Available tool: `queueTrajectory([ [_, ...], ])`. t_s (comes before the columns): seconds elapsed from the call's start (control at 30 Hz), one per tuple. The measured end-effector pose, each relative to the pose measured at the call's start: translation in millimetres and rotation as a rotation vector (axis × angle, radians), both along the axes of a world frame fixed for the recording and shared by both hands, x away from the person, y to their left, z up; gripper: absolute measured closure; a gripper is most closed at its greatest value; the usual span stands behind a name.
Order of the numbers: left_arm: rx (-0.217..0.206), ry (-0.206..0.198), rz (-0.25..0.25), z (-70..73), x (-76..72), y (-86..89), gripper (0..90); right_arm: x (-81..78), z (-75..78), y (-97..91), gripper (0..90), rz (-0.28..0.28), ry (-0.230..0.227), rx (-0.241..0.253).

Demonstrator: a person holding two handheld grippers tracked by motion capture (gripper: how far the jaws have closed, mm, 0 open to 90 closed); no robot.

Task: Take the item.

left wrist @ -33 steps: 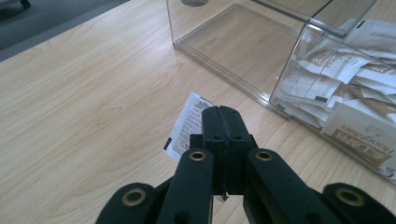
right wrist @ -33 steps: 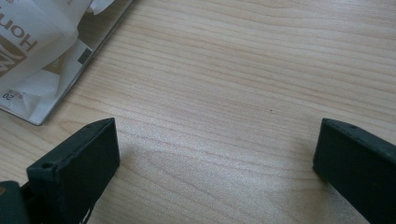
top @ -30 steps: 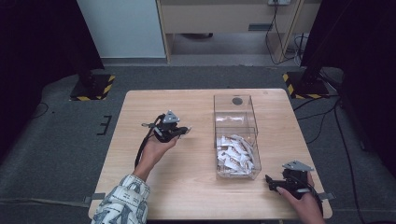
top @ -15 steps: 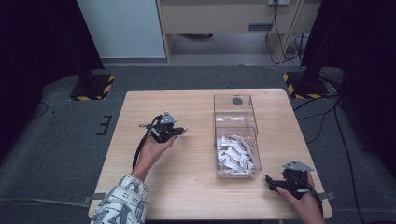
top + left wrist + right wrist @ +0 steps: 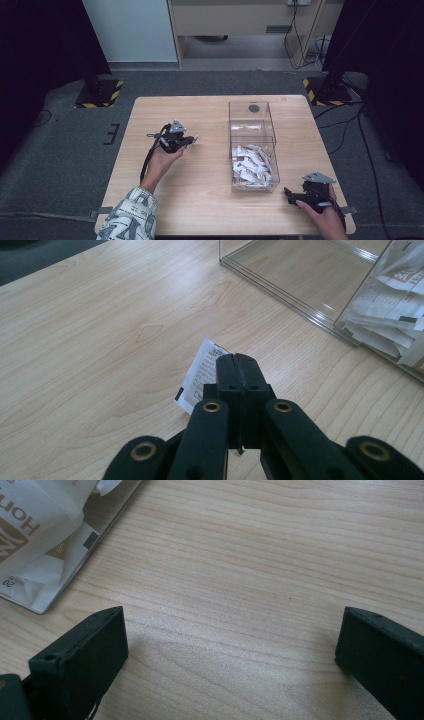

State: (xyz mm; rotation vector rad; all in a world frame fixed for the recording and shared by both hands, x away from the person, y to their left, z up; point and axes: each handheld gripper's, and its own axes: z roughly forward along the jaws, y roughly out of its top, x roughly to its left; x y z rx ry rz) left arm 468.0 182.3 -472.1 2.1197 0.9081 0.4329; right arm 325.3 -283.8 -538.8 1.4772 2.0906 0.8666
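Note:
My left gripper [image 5: 192, 139] hovers over the left half of the wooden table [image 5: 200, 190], held by a hand in a patterned sleeve. Its jaws are shut on a small white printed packet [image 5: 200, 375], which sticks out to the left of the closed tips [image 5: 238, 360]. A clear plastic box [image 5: 230, 125] stands to its right; the near half holds a heap of similar white packets [image 5: 252, 165]. My right gripper [image 5: 287, 192] sits low at the front right corner, just past the box's near end. Its jaws [image 5: 232, 630] stand wide open over bare wood.
The box's far compartment [image 5: 252, 122] has one packet lying in it. In the right gripper view the packets [image 5: 35, 545] press against the box wall at the upper left. Grey floor, cables and black stands with striped bases [image 5: 97, 95] surround the table.
My left gripper has drifted slightly to the left, away from the box, with the packet still in it. The right gripper has stayed in place.

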Motion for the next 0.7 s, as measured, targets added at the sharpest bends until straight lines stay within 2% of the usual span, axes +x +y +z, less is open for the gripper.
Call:
queueTrajectory([
  [0.57,-0.005,0.001,0.037,-8.2,3.5,8.4,89.9,0.0,0.0,0.0,0.7,0.0,0.0,0.0],
  [0.7,0.009,0.01,0.037,-13.1,3.9,7.7,89.9,0.0,0.0,0.0,0.8,0.0,0.0,0.0],
])
